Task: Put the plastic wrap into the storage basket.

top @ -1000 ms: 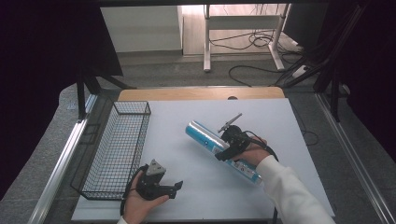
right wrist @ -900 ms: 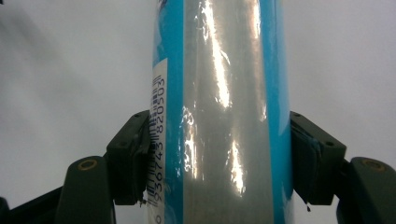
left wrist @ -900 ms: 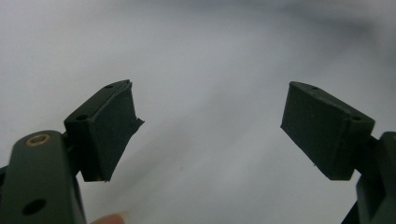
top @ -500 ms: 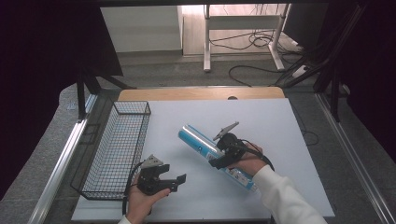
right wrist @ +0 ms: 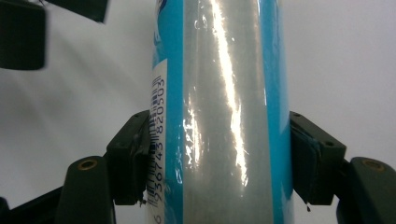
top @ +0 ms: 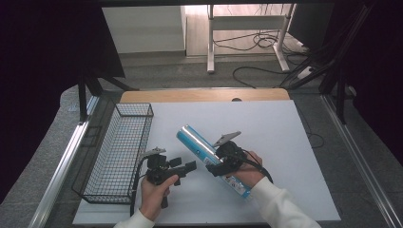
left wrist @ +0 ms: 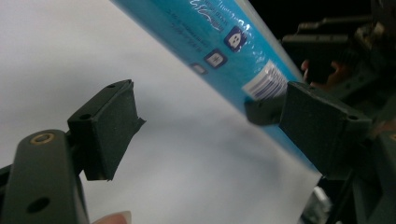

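Observation:
A long blue and silver tube (top: pixel 197 142) hangs slantwise over the white table, its upper end pointing up and left. My right gripper (top: pixel 216 165) is shut on its lower half, and in the right gripper view both pads press its sides (right wrist: pixel 219 116) beside a barcode. My left gripper (top: pixel 184 165) sits just left of the tube and points at it. Its jaws have just been closing a little but stand open, with nothing between them (left wrist: pixel 205 121). The tube (left wrist: pixel 219 42) runs across just beyond those jaws.
A black wire basket (top: pixel 135 110) lies along the left edge of the white table sheet (top: pixel 275 128). A wooden strip borders the far edge. Desk legs and cables lie on the floor beyond.
My right gripper has carried the tube to the left. My left gripper has moved up and right toward it, so the two now stand close together.

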Available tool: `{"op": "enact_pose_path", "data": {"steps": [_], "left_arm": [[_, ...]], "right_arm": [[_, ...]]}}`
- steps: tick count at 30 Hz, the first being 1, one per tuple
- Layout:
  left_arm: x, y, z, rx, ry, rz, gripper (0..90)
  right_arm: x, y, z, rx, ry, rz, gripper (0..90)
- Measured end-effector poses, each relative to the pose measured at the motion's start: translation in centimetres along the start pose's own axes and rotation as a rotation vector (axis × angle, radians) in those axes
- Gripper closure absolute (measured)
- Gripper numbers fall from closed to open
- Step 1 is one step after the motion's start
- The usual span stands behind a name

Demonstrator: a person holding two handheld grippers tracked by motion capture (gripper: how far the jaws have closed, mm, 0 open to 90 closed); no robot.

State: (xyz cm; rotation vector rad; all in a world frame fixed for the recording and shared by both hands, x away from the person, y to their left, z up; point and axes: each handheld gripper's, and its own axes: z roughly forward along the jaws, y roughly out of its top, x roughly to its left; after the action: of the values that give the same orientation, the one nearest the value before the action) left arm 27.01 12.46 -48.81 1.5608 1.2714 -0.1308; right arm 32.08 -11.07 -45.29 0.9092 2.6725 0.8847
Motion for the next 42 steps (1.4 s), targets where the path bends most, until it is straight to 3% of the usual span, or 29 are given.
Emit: {"op": "enact_pose_path", "data": {"steps": [2,5,7,11,14,18,19,24,30,33,35,38,41,42], "left_arm": [[-0.3,0.7,0.7,-0.02,-0.048,-0.05,18.9],[-0.3,1.3,1.1,-0.032,-0.069,-0.079,18.4],[-0.1,1.8,1.3,-0.043,-0.083,-0.101,18.2],[0.2,2.5,1.9,-0.061,-0.141,-0.162,18.0],[0.2,2.8,2.3,-0.06,-0.149,-0.175,17.3],[0.8,3.1,3.1,-0.049,-0.172,-0.229,17.9],[1.0,3.2,3.4,-0.051,-0.185,-0.254,18.9],[1.5,3.6,3.5,-0.056,-0.184,-0.29,26.1],[1.7,3.9,3.2,-0.051,-0.195,-0.313,29.5],[1.5,4.5,2.7,-0.036,-0.196,-0.295,31.5],[1.2,5.0,2.3,-0.031,-0.185,-0.264,31.7],[1.0,5.5,1.9,-0.02,-0.197,-0.251,31.8],[1.0,5.9,1.5,-0.006,-0.221,-0.25,31.9],[1.0,6.1,1.4,-0.001,-0.223,-0.245,31.9]], "right_arm": [[0.3,0.2,-0.2,-0.036,-0.013,0.014,32.0],[0.6,0.4,-0.3,-0.061,-0.023,0.022,32.1],[0.9,0.8,-0.4,-0.108,-0.035,0.041,32.0],[1.1,1.1,-0.4,-0.132,-0.021,0.058,32.0],[1.4,1.3,-0.1,-0.142,-0.039,0.062,32.0],[1.8,1.6,0.2,-0.17,-0.043,0.088,32.0],[2.0,1.8,0.4,-0.169,-0.035,0.081,32.0],[2.8,2.2,0.7,-0.158,-0.047,0.059,32.0],[3.0,2.6,0.9,-0.149,-0.051,0.082,31.8],[3.3,2.8,0.8,-0.15,-0.058,0.088,31.7],[3.2,3.0,0.5,-0.167,-0.038,0.103,31.5],[3.0,3.3,-0.1,-0.183,0.004,0.139,29.8],[2.9,3.4,-0.8,-0.214,0.049,0.147,22.1],[3.1,3.3,-1.3,-0.235,0.044,0.139,18.9]]}}
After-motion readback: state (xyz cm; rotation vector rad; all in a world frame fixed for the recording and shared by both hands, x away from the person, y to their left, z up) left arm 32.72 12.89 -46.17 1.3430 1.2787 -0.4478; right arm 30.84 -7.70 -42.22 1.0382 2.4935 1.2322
